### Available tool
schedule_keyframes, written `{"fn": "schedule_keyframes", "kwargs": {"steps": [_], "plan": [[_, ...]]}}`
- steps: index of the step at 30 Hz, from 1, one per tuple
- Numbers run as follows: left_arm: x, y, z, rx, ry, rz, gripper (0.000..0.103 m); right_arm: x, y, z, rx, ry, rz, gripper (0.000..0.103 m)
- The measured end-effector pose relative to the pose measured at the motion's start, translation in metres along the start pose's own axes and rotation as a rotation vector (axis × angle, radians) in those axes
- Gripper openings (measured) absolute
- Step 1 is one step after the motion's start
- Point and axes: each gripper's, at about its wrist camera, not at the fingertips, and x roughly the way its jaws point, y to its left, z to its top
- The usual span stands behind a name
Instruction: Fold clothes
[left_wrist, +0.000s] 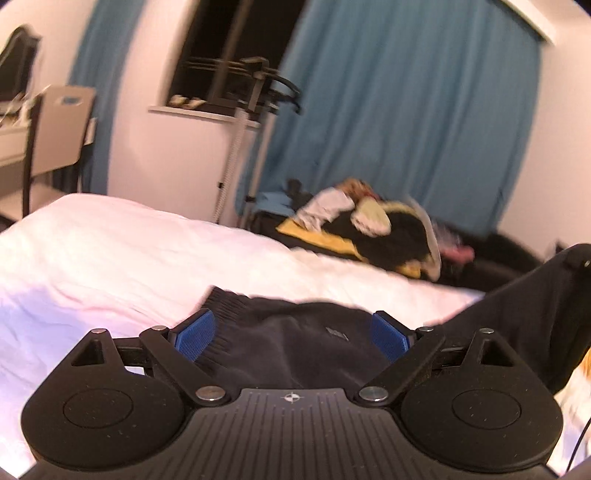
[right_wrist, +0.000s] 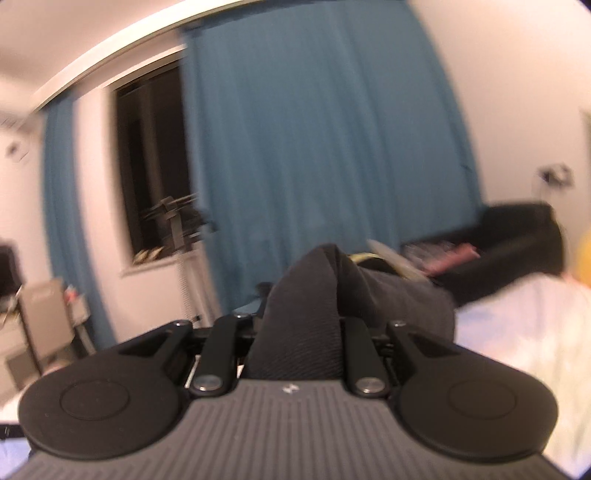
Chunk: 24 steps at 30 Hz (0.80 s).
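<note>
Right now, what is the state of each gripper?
Left gripper: open, dark garment between its pads.
Right gripper: shut on the dark garment.

My room around the bed

I see a white bed sheet (left_wrist: 110, 251) in front of me, and big blue curtains (left_wrist: 399, 122) hang on the wall behind it. A dark window (left_wrist: 236, 48) sits between the curtains, with a metal stand (left_wrist: 255, 92) in front. A chair (left_wrist: 62, 125) is far left. A black sofa (right_wrist: 517, 243) is by the wall.
</note>
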Motion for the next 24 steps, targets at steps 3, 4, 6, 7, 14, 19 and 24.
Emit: {"fn": "schedule_keyframes", "kwargs": {"steps": [3, 4, 6, 7, 14, 19, 24], "plan": [[-0.006, 0.035, 0.006, -0.107, -0.055, 0.023, 0.093, 0.026, 0.069, -0.039, -0.139, 0.092, 0.100, 0.019], [-0.009, 0.048, 0.007, -0.163, -0.088, 0.043, 0.094, 0.035, 0.092, -0.052, -0.185, 0.122, 0.134, 0.020], [-0.015, 0.073, 0.007, -0.284, -0.139, 0.084, 0.094, 0.052, 0.138, -0.078, -0.278, 0.183, 0.200, 0.022], [-0.017, 0.084, 0.008, -0.339, -0.158, 0.081, 0.094, 0.061, 0.161, -0.091, -0.324, 0.214, 0.234, 0.023], [-0.019, 0.125, 0.009, -0.469, -0.183, 0.058, 0.094, 0.108, 0.288, -0.182, -0.595, 0.376, 0.406, 0.031], [-0.021, 0.129, 0.009, -0.486, -0.165, -0.040, 0.094, 0.099, 0.266, -0.152, -0.443, 0.407, 0.538, 0.059], [-0.020, 0.120, 0.006, -0.436, -0.145, -0.078, 0.094, 0.047, 0.221, -0.108, -0.296, 0.451, 0.859, 0.084]]}}
